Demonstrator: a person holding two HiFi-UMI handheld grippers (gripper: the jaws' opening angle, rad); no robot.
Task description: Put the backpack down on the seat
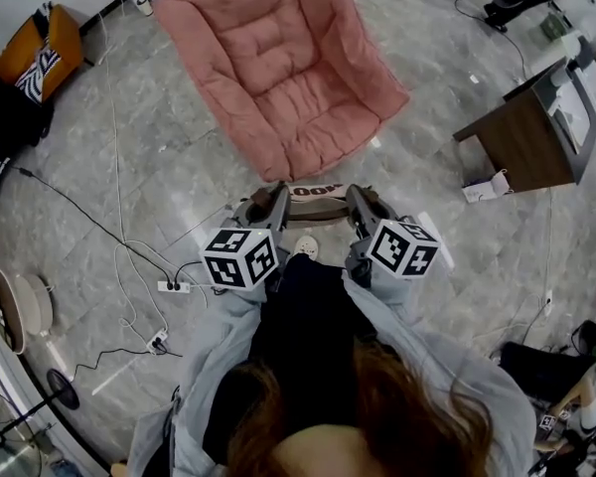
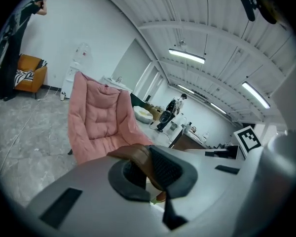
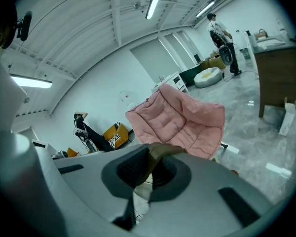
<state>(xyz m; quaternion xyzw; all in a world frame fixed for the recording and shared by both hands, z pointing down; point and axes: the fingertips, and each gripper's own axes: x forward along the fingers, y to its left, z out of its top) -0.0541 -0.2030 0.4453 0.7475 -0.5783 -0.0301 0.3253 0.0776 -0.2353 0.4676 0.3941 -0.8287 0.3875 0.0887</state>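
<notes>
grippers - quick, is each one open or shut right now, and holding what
left gripper: shut on the brown strap.
right gripper: shut on the brown strap as well.

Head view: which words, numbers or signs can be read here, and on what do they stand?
"000": on the strap; blurred and partly covered, so not certain.
Left cube and right cube: square markers only, no letters.
White box on the floor: any print is too small to read.
</notes>
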